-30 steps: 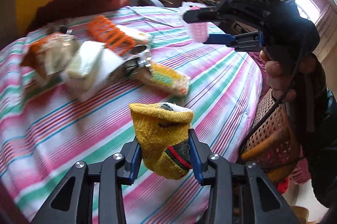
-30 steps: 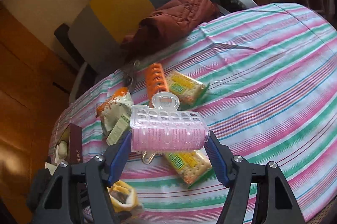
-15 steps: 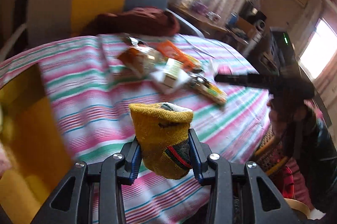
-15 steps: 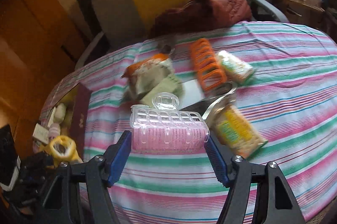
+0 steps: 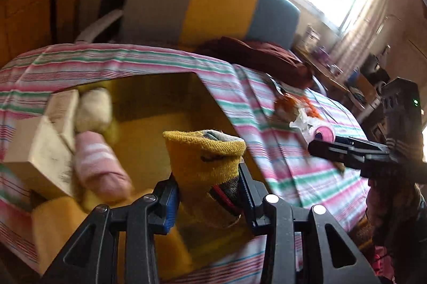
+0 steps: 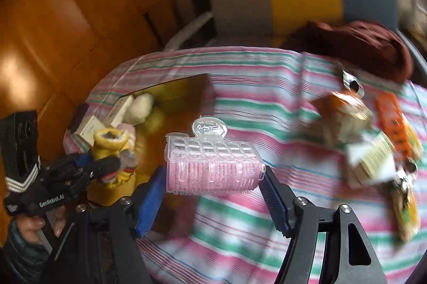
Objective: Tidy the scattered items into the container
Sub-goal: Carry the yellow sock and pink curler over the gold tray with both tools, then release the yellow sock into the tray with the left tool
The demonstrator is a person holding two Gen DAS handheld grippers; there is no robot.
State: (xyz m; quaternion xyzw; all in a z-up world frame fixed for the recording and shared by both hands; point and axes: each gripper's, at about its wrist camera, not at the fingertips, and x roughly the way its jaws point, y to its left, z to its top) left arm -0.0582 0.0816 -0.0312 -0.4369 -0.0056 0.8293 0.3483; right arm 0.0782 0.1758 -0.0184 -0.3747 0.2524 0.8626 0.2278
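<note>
Hanging over the open box (image 5: pixel 170 97), the yellow sock (image 5: pixel 205 161) is clenched between the jaws of the left gripper (image 5: pixel 208 193), cuff upward and toe drooping below the pads, so it sits above the box's yellow interior and not yet inside it. Within the box, against its far-left wall, lie a pale carton (image 5: pixel 40 148), a pink striped roll (image 5: pixel 98 166) and a cream bundle (image 5: pixel 93 108). Just to the right of the box, over the striped cloth (image 6: pixel 267 217) of the counter, the right gripper (image 6: pixel 213 190) grasps a pink hair roller (image 6: pixel 213 169) in its clear clip, the jaws pressing on both ends. Farther right of the box, well apart from it, the remaining clutter is blurred: an orange clip (image 6: pixel 392 124), snack packets (image 6: pixel 344 113) and a set of keys (image 6: pixel 400 182). Beyond the box, at the counter's far edge, a dark red garment (image 6: pixel 360 44) lies by a chair. From here I judge the main risk to be the two grippers crowding each other at the box mouth, since both are loaded and close together; a knock could shake the roller loose, and being round it would likely roll off across the cloth. The sock, released too near the box's near rim, could drape over the edge instead of falling in.
</note>
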